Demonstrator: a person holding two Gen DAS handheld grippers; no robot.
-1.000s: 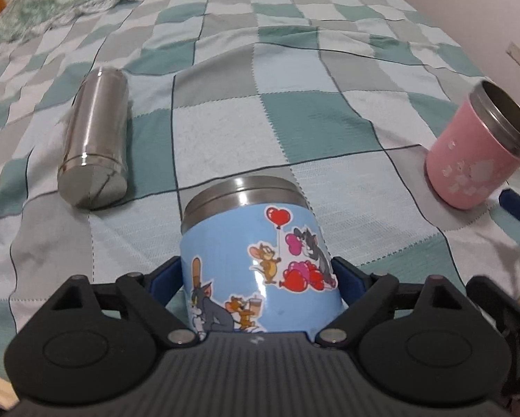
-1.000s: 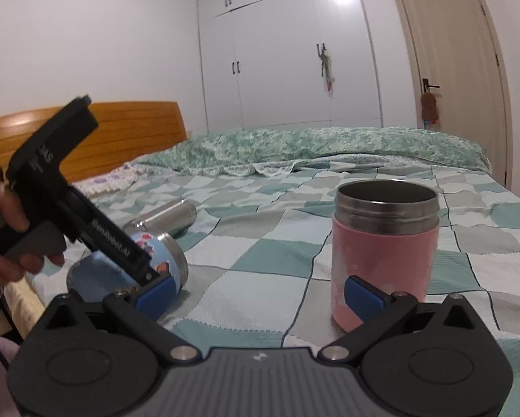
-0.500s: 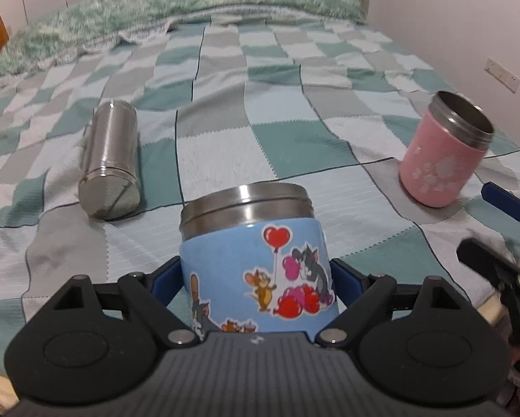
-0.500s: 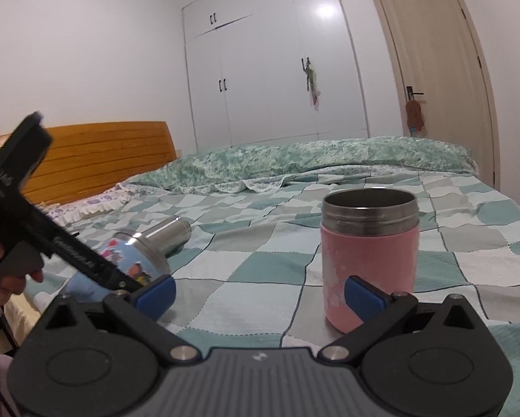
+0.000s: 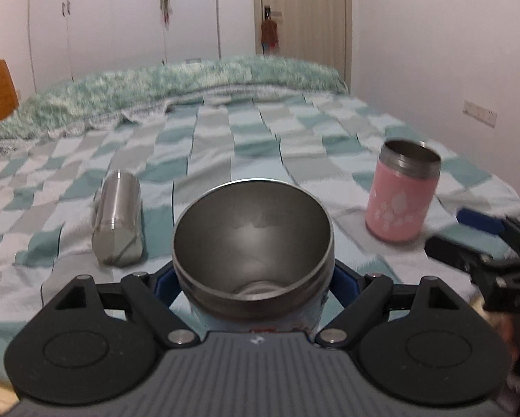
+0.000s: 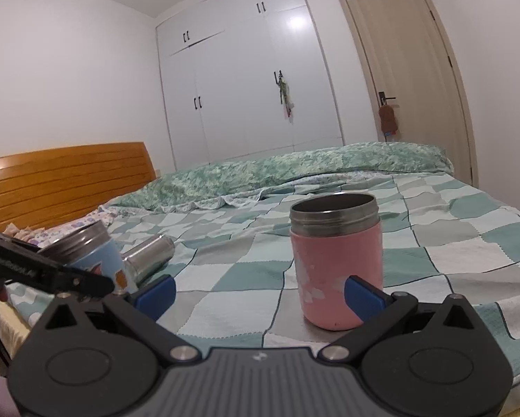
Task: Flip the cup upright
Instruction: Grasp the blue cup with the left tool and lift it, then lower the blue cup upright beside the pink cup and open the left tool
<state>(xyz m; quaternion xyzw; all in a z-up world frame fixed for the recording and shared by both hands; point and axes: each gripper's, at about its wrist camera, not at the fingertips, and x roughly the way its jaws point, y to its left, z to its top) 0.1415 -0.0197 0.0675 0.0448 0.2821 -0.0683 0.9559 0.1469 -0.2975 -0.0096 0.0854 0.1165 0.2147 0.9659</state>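
Note:
My left gripper [image 5: 253, 283] is shut on the blue cartoon cup [image 5: 253, 243], gripping its body from both sides. The cup's steel mouth faces the camera, tilted up and forward above the bed. In the right wrist view the blue cup [image 6: 93, 250] shows at the left, tilted, held by the left gripper [image 6: 86, 283]. My right gripper [image 6: 260, 293] is open and empty, just in front of the upright pink cup [image 6: 336, 260]; its right fingertip overlaps the cup's lower edge in view. The pink cup also stands at the right in the left wrist view [image 5: 402, 196].
A steel bottle [image 5: 119, 219] lies on its side on the checked bedspread [image 5: 253, 139], left of the blue cup; it shows in the right wrist view [image 6: 148, 257] too. A rumpled green duvet [image 6: 294, 170] lies at the far end. A wooden headboard [image 6: 62, 177] stands at the left.
My left gripper has lifted and tilted the blue cup, so its open mouth now faces the camera instead of its sticker side. The right gripper has shifted slightly; the pink cup stays upright.

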